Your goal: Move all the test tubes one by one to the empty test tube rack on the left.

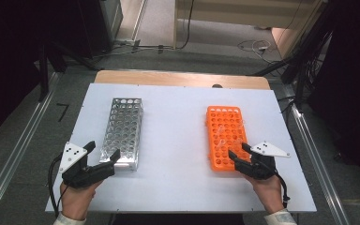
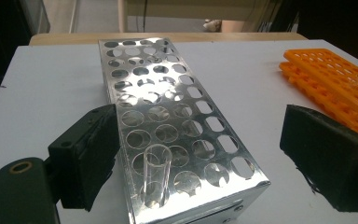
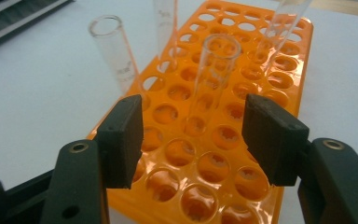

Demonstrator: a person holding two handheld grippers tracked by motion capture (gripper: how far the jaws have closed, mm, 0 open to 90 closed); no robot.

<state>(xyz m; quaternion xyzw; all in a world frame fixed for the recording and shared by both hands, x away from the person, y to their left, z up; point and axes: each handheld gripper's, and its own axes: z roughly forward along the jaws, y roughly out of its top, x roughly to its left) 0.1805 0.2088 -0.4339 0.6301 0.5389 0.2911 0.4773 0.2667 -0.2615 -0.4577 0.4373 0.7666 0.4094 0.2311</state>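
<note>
On the white bench (image 1: 178,140) in the high view, a silver metal rack (image 1: 122,129) lies left of centre and an orange rack (image 1: 225,136) right of centre, well apart. The left tongs (image 1: 104,157) sit at the near end of the metal rack with their jaws spread, one on either side of its near corner. The right tongs (image 1: 240,153) sit at the near end of the orange rack, jaws apart, pointing at the clear tubes standing in it.

Along the left tongs' own view, the left tongs (image 2: 196,154) stand wide open and grip nothing. Between the jaws lies the near end of the metal rack (image 2: 168,107), and one clear glass tube (image 2: 156,175) stands upright in a hole of its nearest row, untouched by either pad. The orange rack (image 2: 335,84) shows at the right edge.

Along the right tongs' own view, the right tongs (image 3: 193,135) are partly open, holding nothing. A clear tube (image 3: 212,79) stands in the orange rack (image 3: 242,56) just beyond the gap between the jaws, clear of both pads. Another tube (image 3: 114,51) leans at the rack's left edge, and two more stand farther back.
</note>
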